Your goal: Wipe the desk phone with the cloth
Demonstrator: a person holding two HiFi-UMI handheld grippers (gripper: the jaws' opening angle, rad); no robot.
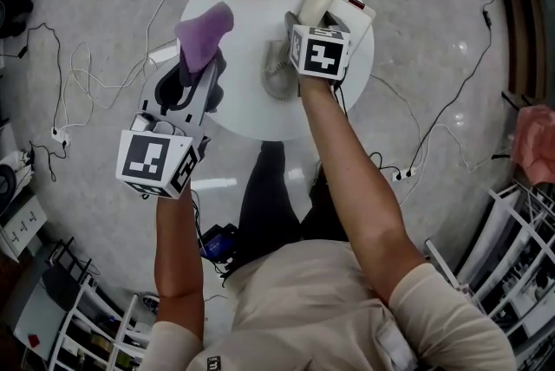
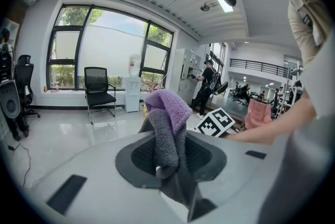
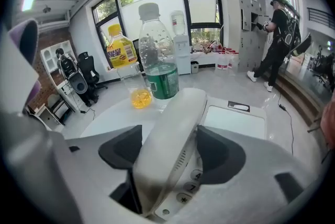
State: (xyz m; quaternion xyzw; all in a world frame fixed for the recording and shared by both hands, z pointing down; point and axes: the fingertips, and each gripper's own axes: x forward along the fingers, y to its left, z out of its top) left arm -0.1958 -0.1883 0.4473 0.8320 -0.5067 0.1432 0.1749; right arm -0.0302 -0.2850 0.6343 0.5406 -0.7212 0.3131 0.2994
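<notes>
My L gripper [image 2: 170,160] is clamped on the purple cloth [image 2: 167,113], held up left of the desk phone [image 3: 235,121]. R gripper [image 3: 168,150] is slack, jaws wide either side of the phone's handset [image 3: 172,129], which lies on the phone.

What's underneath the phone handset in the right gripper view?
The phone's keypad: keys 4, 7 and star show beside the handset. The remaining keys are covered by it.

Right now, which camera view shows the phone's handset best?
The right gripper view: the handset fills the centre, lying between the jaws over the keypad. The head view shows only its far end past the marker cube. The left gripper view does not show it.
</notes>
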